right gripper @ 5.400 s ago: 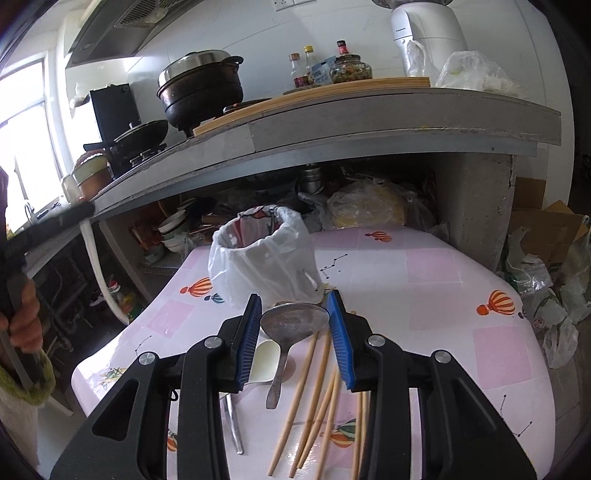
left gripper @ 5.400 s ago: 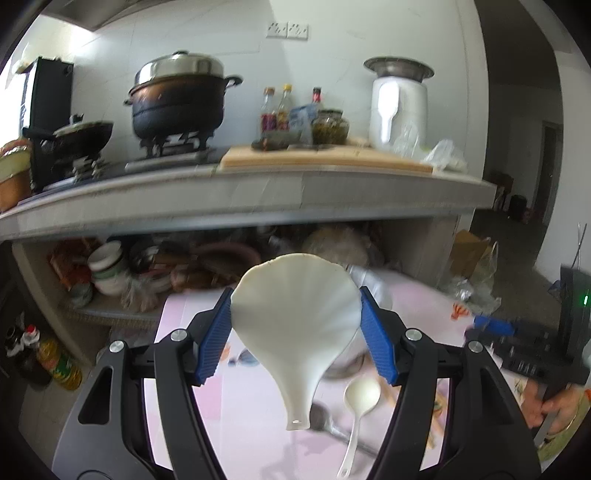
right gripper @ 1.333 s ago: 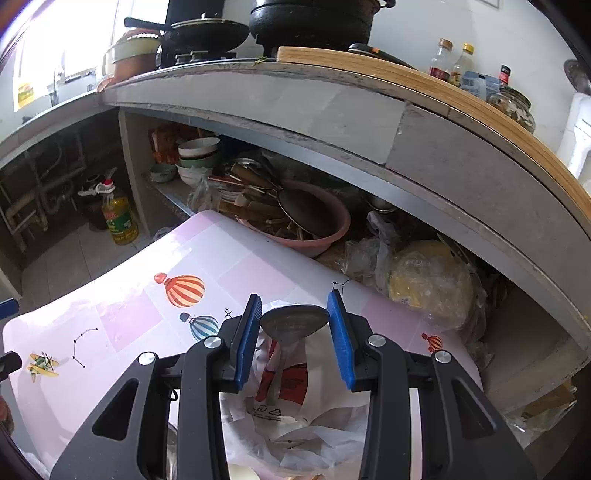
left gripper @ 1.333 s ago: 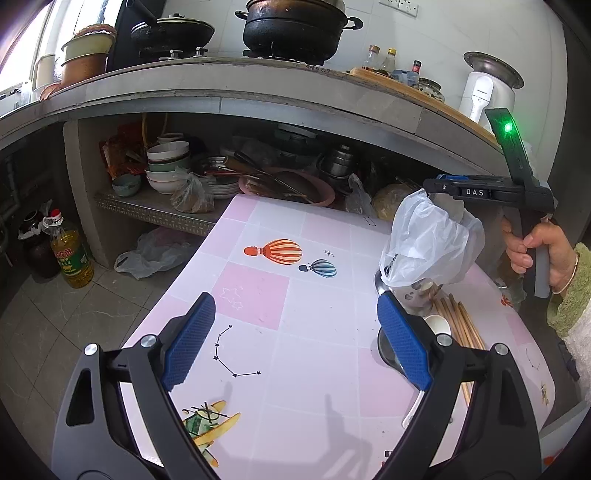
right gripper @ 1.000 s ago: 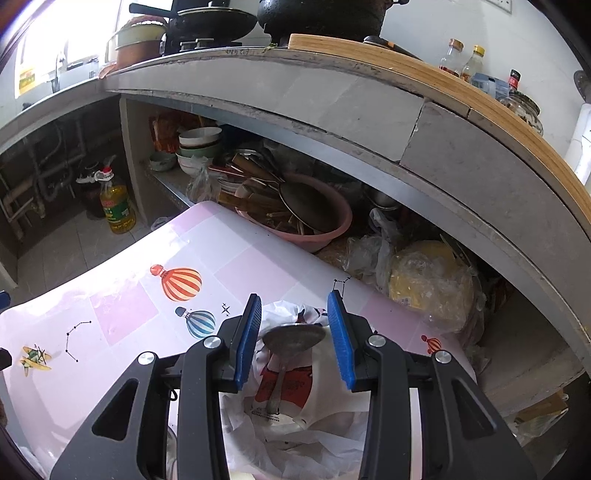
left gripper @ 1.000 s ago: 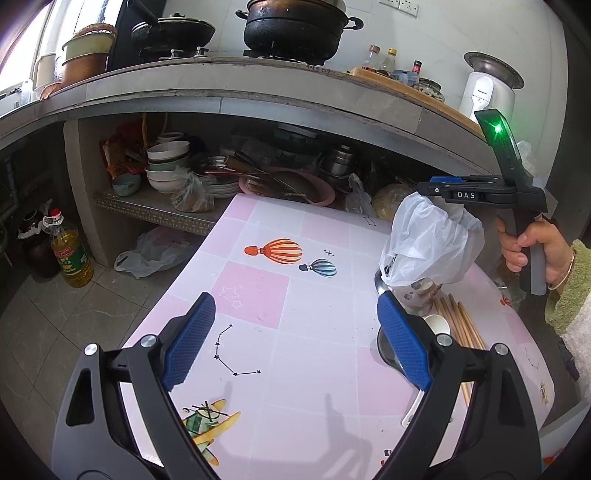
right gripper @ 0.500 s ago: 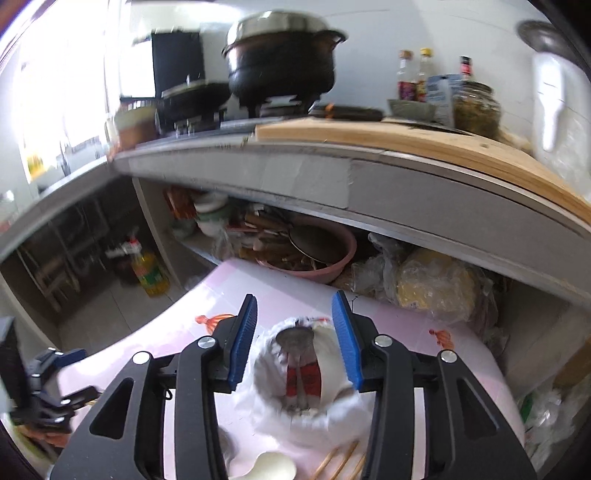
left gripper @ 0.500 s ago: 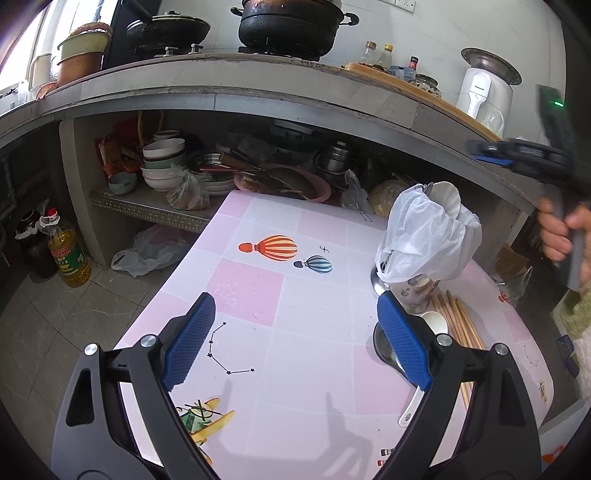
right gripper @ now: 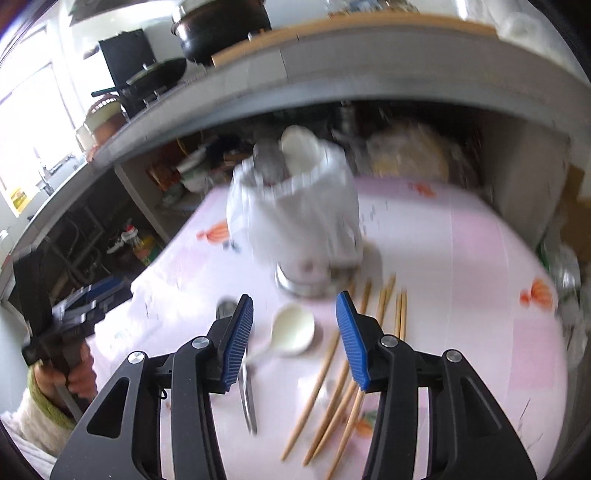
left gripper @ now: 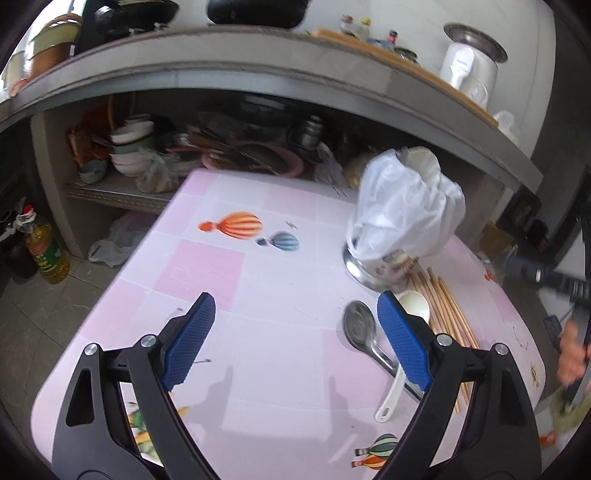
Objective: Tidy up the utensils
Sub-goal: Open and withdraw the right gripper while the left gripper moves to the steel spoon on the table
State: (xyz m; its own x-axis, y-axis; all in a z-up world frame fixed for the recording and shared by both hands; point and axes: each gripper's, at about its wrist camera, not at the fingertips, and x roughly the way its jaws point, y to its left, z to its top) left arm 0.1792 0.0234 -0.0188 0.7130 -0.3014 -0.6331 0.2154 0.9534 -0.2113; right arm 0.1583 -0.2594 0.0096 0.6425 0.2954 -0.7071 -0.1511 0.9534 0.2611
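the big grey counter (left gripper: 258,74) runs across the top, with a black pot (right gripper: 221,26) sitting on it and bowls (left gripper: 129,147) stacked on the shelf under it. below it is the pink table (left gripper: 258,369) with balloon pictures on its cloth. near the far right part of the table stands a metal holder (left gripper: 373,271) with a white plastic bag (left gripper: 402,214) pulled over it. a white scoop (right gripper: 299,147) and a metal spoon head (right gripper: 264,157) stick up out of the bag, close together.

the left gripper (left gripper: 295,341) hangs over the table with its blue fingers (left gripper: 190,338) spread wide and nothing between them. the right gripper (right gripper: 293,338) hangs over the things lying in front of the holder. its jaws have just been opening, and its blue fingers (right gripper: 351,339) press on nothing. in the right wrist view a white spoon shows in the gap under them, lying on the table, not held.

a bunch of wooden chopsticks (right gripper: 332,373) lies flat on the table, just in front of the holder and to its right. a long metal spoon (left gripper: 360,328) lies beside them, bowl end toward the holder. the white spoon (right gripper: 291,330) lies between the metal spoon and the chopsticks, its handle crossing the metal spoon's handle.

a hand (right gripper: 79,378) with a green cuff grips the left gripper's handle at the edge of the right wrist view. this view is blurry
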